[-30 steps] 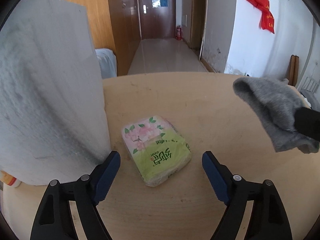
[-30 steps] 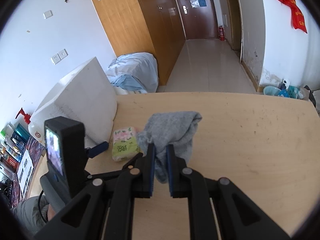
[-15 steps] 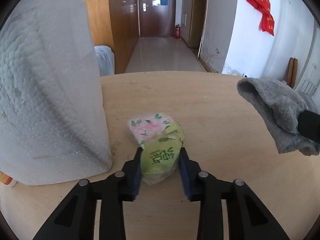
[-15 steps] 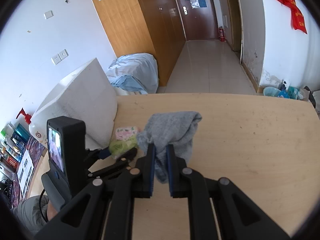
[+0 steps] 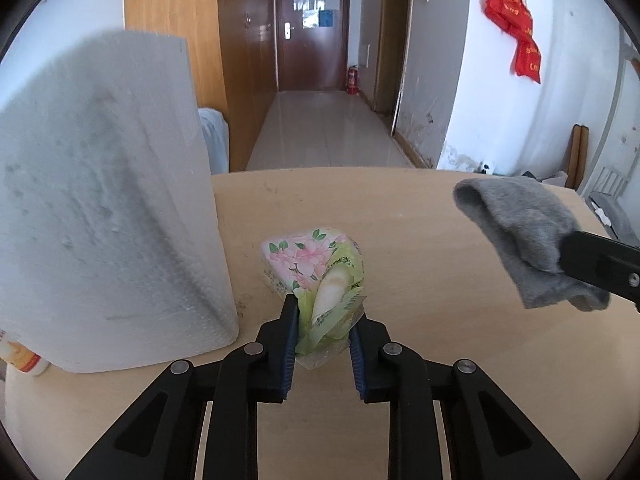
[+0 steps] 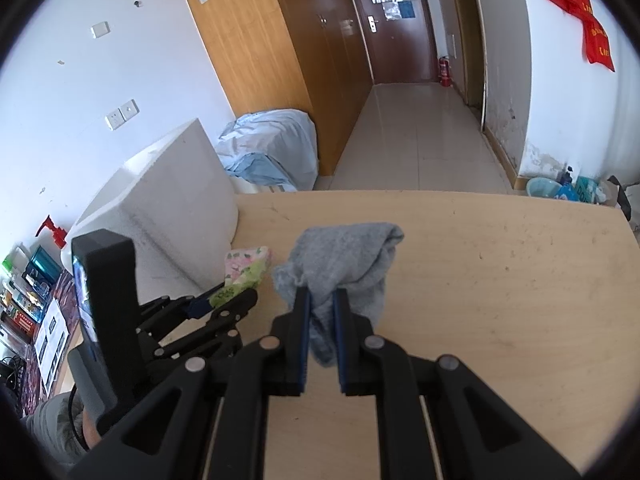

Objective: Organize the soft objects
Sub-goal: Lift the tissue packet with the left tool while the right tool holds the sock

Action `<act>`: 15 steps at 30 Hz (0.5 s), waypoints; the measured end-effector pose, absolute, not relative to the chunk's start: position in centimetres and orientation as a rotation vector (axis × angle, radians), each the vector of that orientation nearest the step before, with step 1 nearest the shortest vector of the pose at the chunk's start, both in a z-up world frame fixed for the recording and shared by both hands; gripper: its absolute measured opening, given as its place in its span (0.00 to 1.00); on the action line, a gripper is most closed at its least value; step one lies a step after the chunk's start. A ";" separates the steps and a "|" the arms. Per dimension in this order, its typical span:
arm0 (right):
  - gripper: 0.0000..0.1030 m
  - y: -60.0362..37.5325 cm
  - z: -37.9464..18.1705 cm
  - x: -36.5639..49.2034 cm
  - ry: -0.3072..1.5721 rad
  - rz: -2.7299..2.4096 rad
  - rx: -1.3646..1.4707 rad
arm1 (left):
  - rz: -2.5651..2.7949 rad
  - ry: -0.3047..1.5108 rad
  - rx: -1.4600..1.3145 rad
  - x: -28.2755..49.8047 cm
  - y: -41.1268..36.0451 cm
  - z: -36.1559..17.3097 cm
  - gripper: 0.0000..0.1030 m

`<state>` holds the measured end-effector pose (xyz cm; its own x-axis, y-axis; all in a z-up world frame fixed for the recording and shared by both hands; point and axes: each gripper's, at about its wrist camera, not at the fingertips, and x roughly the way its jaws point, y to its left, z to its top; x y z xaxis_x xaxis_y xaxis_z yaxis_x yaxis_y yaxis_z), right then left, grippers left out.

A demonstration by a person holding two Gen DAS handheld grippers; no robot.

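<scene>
A soft tissue pack [image 5: 312, 260] with pink flowers and green print sits squeezed between the blue pads of my left gripper [image 5: 324, 312]. Its jaws are still closing, and the pack is crumpled and tipped up off the wooden table [image 5: 400, 216]. The right wrist view shows the same pack [image 6: 246, 266] in the left gripper [image 6: 224, 300], just left of the cloth. My right gripper [image 6: 320, 308] is shut on a grey fleece cloth [image 6: 348, 256], which hangs above the table. That cloth [image 5: 516, 220] also appears at the right of the left wrist view.
A tall white foam block [image 5: 104, 208] stands on the table just left of the pack. A small bottle [image 5: 20, 354] peeks out at its base. Beyond the table's far edge lie a hallway, a covered bundle [image 6: 272, 148] and a cluttered floor at left.
My left gripper's jaws went from wide apart around the flat pack to pinching it, crumpling it and tilting it up. The right gripper and cloth have not moved.
</scene>
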<state>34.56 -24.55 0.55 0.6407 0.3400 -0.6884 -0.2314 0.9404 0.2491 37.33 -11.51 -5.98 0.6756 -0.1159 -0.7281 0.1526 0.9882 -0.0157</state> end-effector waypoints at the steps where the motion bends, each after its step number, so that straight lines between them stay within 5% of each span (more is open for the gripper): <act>1: 0.14 -24.5 0.7 34.4 0.809 0.330 0.143 | -0.153 0.812 0.048 37.0 -11.4 -5.7 0.24; 15: 0.14 -23.5 3.5 30.2 0.738 0.355 0.111 | -0.149 0.727 0.057 31.3 -9.4 -2.0 0.24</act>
<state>30.21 -23.48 3.48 0.6832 0.3548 -0.6382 -0.2776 0.9346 0.2225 31.25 -9.44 -2.01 0.7370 -0.1152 -0.6660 0.1551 0.9879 0.0007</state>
